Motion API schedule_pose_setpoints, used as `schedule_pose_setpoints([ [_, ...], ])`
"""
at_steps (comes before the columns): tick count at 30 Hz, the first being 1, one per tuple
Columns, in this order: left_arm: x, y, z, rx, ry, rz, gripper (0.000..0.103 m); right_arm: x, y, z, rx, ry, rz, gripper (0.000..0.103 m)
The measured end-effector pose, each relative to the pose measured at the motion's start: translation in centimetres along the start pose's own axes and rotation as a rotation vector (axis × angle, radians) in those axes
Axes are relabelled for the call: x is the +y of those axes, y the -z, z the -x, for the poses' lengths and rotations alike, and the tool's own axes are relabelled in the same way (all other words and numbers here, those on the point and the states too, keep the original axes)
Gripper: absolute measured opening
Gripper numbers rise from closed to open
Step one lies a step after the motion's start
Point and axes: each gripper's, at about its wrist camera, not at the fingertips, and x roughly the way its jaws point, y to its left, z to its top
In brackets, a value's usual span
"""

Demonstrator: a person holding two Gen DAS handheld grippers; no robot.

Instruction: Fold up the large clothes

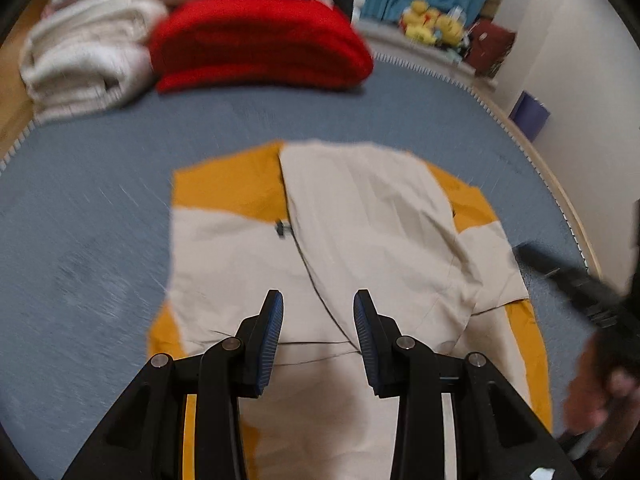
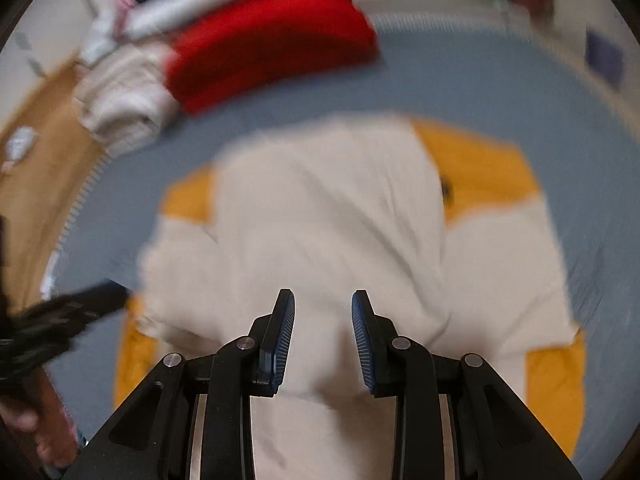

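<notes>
Two empty claws hover. Left wrist view: the left gripper [image 1: 318,300], jaws partly apart, hangs over the beige-and-orange jacket [image 1: 360,240] spread on the blue mat [image 1: 100,220], probably between folds. Right wrist view: the right gripper [image 2: 323,300], equally parted, holds nothing above the jacket.

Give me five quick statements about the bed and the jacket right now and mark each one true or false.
1. The beige and yellow jacket lies on the blue-grey bed cover. True.
2. The left gripper is clamped on a sleeve. False: its jaws stand apart with nothing between them.
3. A red folded blanket sits beyond the jacket. True.
4. The right gripper holds the red blanket. False: it is open and empty, above the jacket.
5. The cream bedding lies to the right of the red blanket. False: it lies to its left in both views.
</notes>
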Motion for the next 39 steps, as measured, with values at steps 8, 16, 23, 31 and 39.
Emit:
schedule_pose_setpoints([
  [8, 0.5, 5.0, 11.2, -0.184, 0.019, 0.007, 0.034, 3.2, 3.4, 19.2, -0.385, -0.005, 0.068, 0.031],
  [16, -0.1, 15.7, 20.5, -0.266, 0.035, -0.011, 0.034, 1.8, 13.3, 36.3, -0.502, 0.137, 0.147, 0.031],
  [23, 2.5, 22.5, 23.5, -0.155, 0.009, 0.088, 0.008, -3.3, 22.1, 44.0, -0.46, 0.187, 0.037, 0.031],
  [31, 6.3, 25.3, 19.8, -0.071, 0.044, 0.234, 0.008, -11.2, 29.6, 34.6, -0.234, 0.285, -0.172, 0.031],
  [39, 11.4, 25.7, 9.8, 0.215, 0.024, 0.451, 0.009, -17.2, 29.8, 24.9, 0.024, 0.298, -0.279, 0.031],
])
